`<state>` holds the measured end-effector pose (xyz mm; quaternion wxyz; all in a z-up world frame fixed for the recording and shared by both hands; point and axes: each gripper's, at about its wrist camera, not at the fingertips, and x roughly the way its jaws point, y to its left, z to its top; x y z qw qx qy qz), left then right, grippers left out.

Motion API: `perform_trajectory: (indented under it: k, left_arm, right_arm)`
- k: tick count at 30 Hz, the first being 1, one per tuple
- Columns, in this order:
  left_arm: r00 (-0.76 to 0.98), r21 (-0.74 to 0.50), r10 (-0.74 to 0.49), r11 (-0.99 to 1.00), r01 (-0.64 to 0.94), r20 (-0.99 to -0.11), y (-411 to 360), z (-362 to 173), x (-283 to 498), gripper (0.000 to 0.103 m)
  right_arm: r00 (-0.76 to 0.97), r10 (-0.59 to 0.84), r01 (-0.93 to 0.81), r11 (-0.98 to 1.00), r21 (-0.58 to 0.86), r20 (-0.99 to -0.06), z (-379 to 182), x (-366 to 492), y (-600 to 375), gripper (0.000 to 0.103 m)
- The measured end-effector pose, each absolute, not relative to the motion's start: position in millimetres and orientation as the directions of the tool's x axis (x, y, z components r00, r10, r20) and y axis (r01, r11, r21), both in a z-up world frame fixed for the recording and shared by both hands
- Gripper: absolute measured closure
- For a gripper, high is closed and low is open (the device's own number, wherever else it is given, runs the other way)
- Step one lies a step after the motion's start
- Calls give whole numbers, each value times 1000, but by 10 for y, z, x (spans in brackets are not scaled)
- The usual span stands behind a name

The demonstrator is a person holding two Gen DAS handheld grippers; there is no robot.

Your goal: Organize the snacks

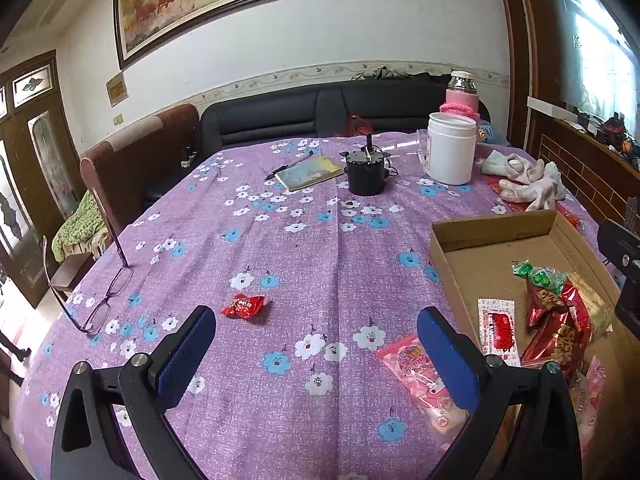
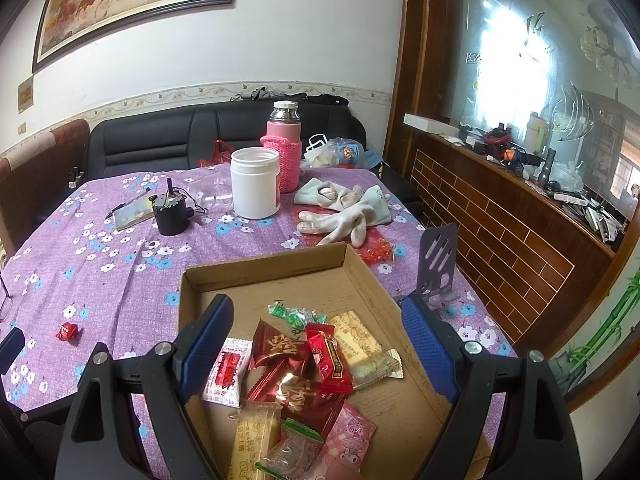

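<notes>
A shallow cardboard box (image 2: pixel 264 264) lies on the purple flowered cloth and holds several wrapped snacks (image 2: pixel 296 364): red foil packets, green candies, pale biscuit bars, a pink packet. My right gripper (image 2: pixel 318 306) hovers open just above that pile, nothing between its fingers. In the left wrist view the box (image 1: pixel 492 228) is at the right. My left gripper (image 1: pixel 316 314) stands open over the cloth. A small red candy (image 1: pixel 243 306) lies just beyond its left fingertip. A pink snack packet (image 1: pixel 416 376) lies outside the box, partly behind the right finger.
Folded glasses (image 1: pixel 108 300) rest near the table's left edge. Farther back stand a black cylinder (image 1: pixel 366 174), a notebook with pen (image 1: pixel 310 172), a white jar (image 1: pixel 450 148), a pink-sleeved flask (image 2: pixel 284 152) and pale gloves (image 2: pixel 344 212). A purple metal stand (image 2: pixel 438 264) sits right of the box.
</notes>
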<state>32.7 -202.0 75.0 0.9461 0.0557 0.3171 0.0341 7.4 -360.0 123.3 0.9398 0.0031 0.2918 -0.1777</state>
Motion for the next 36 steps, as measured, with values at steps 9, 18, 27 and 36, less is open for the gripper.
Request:
perform_trajectory:
  k: [9,18,27,36]
  left_arm:
    - [798,116,68,993,2,-598,-2061,754,310,1]
    - [800,96,26,995,39,-599,-2096,770,276,1]
    - [799,83,-12,994,77,-601,-2136,774,256,1]
    - [800,79,-25,993,90,-599,-2162,780,245,1]
  right_arm:
    - [767,-334,338,936,-98,-548,1236,72,-3602,18]
    - [764,-340,343,934,-102,-548,1237,74,-3616,18]
    - [764,-342,346,933,-101,-548,1239,74,-3629,18]
    - [764,-344,348,932,-100,-547,1237,76,-3633,18]
